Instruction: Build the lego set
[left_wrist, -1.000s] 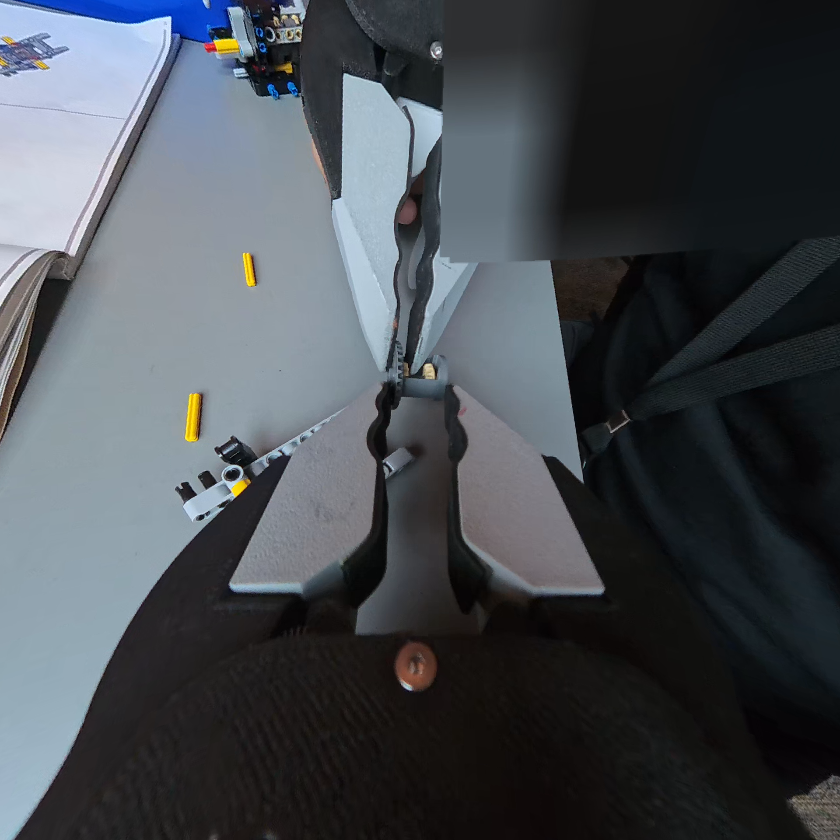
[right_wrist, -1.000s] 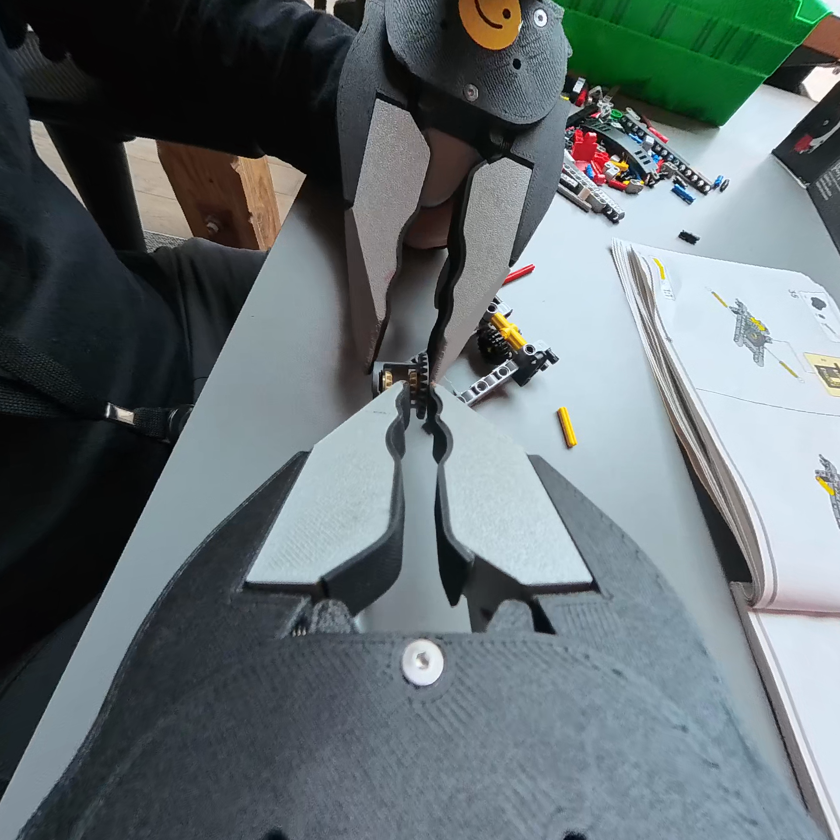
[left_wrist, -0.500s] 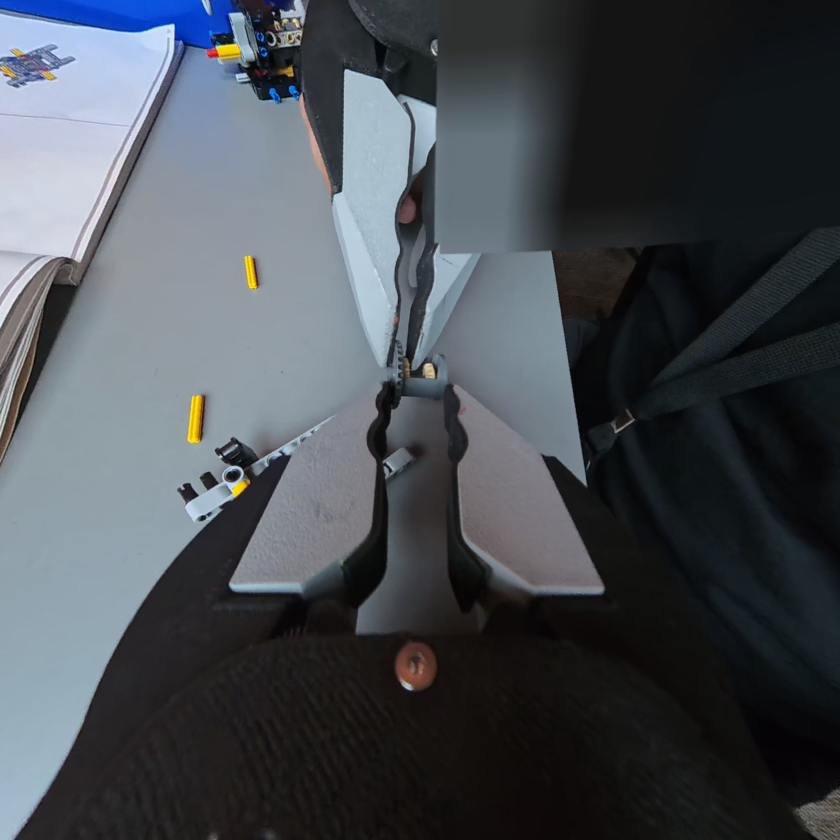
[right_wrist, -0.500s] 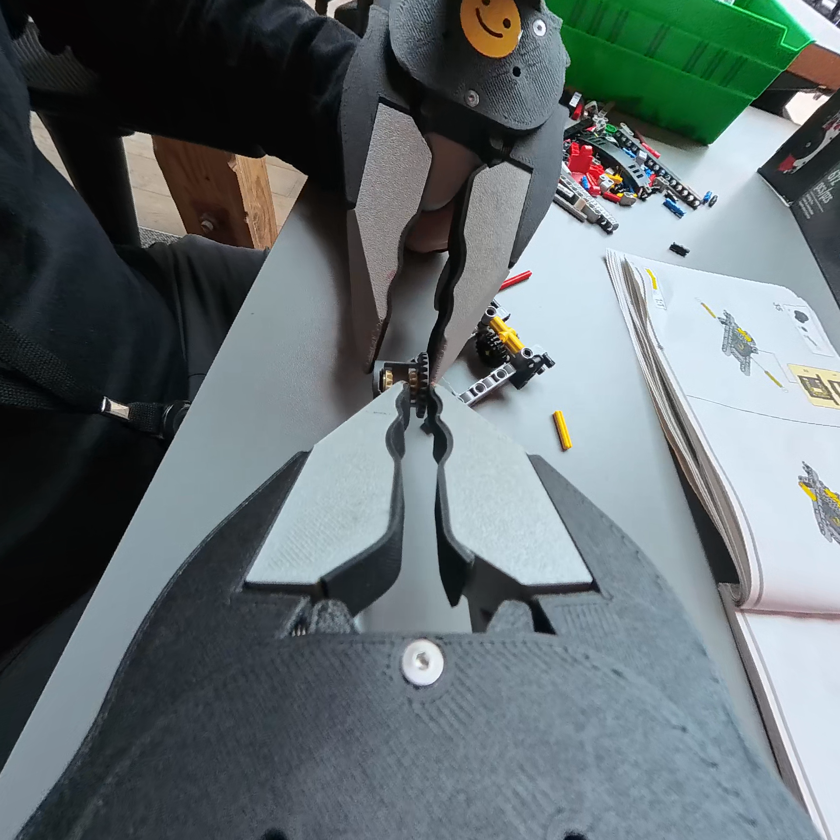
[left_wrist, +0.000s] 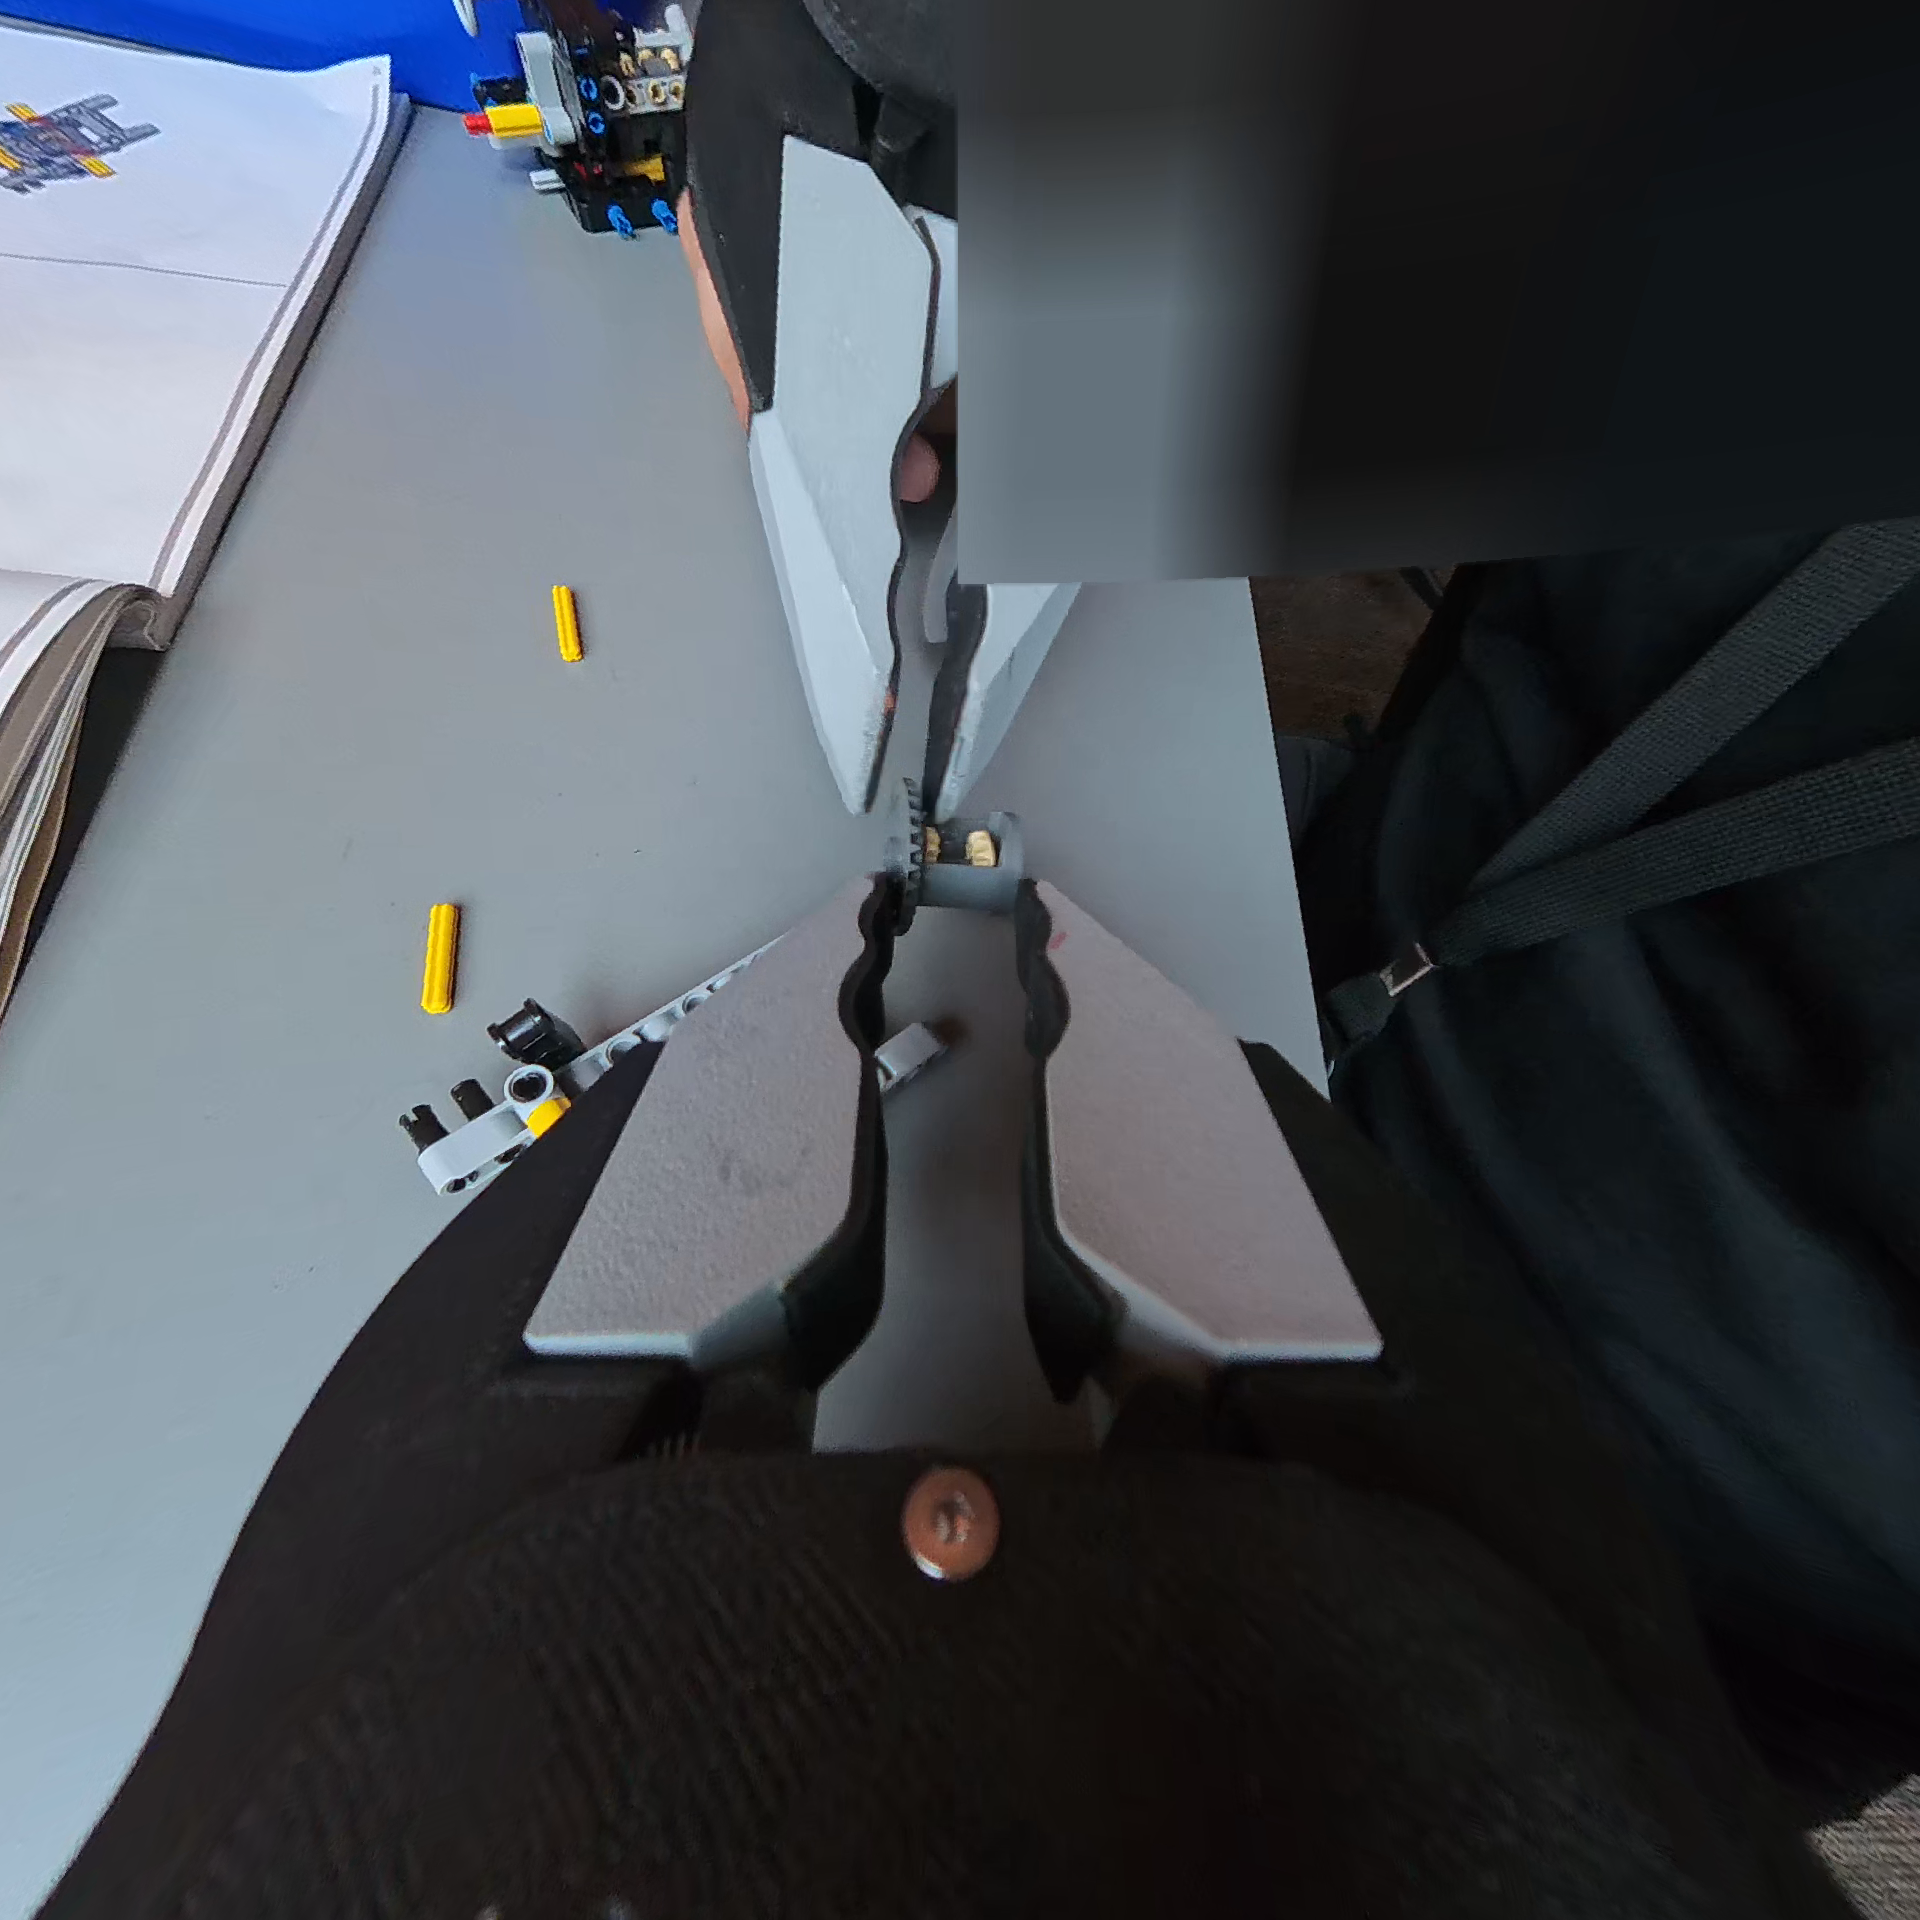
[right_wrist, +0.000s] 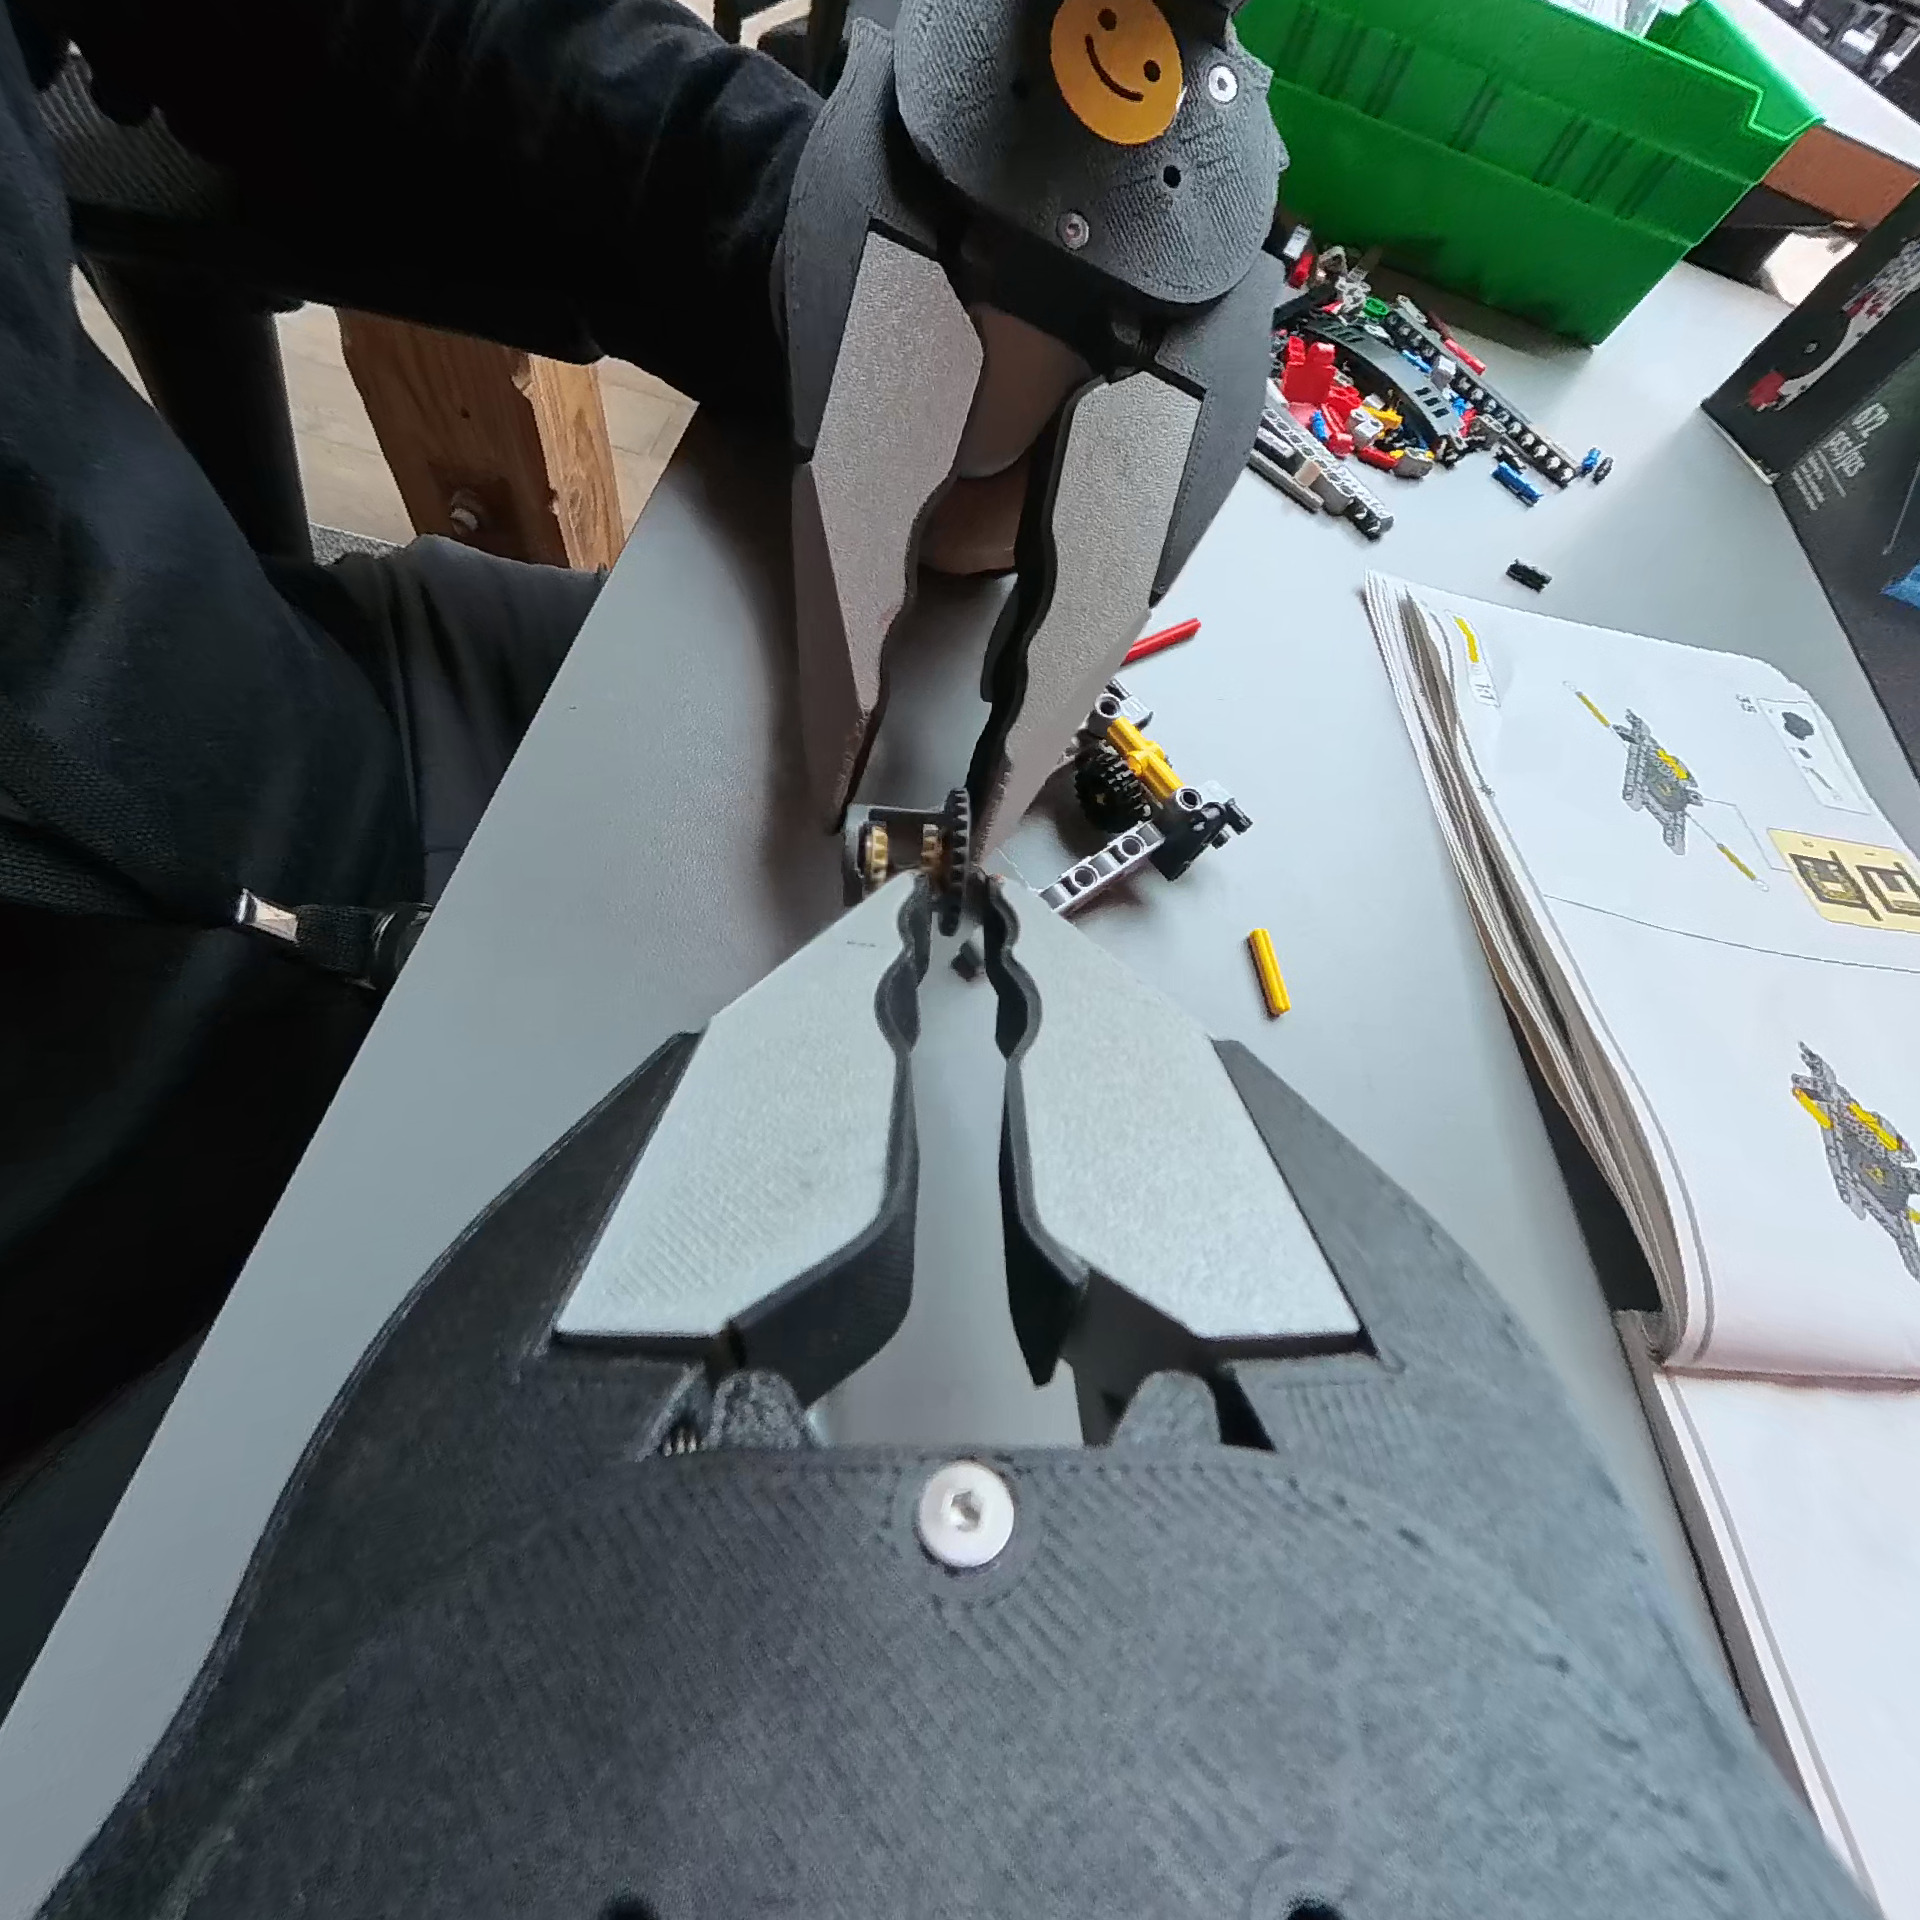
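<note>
My left gripper (left_wrist: 954, 902) is shut on a small grey frame piece (left_wrist: 966, 885) with tan gears inside, held above the grey table (left_wrist: 312, 727) near its edge. My right gripper (right_wrist: 954, 899) meets it tip to tip and is shut on a black gear (right_wrist: 956, 831) at the frame's end. In the left wrist view the right gripper (left_wrist: 914, 800) comes down from above onto the black gear (left_wrist: 911, 836). In the right wrist view the left gripper (right_wrist: 914, 821) comes from above, holding the frame piece (right_wrist: 883, 836).
An open instruction booklet (right_wrist: 1662, 935) lies beside the grippers. Yellow axles (left_wrist: 440, 956) (left_wrist: 566, 621) and a grey beam sub-assembly (right_wrist: 1143, 821) lie on the table. A pile of loose parts (right_wrist: 1382, 416), a green bin (right_wrist: 1507, 156) and a partly built model (left_wrist: 603, 125) sit farther off. Less than 4 cm separates the two grippers' tips.
Both grippers stay pressed together on the frame piece and the gear. The right wrist view has tilted slightly, showing more of the far table.
</note>
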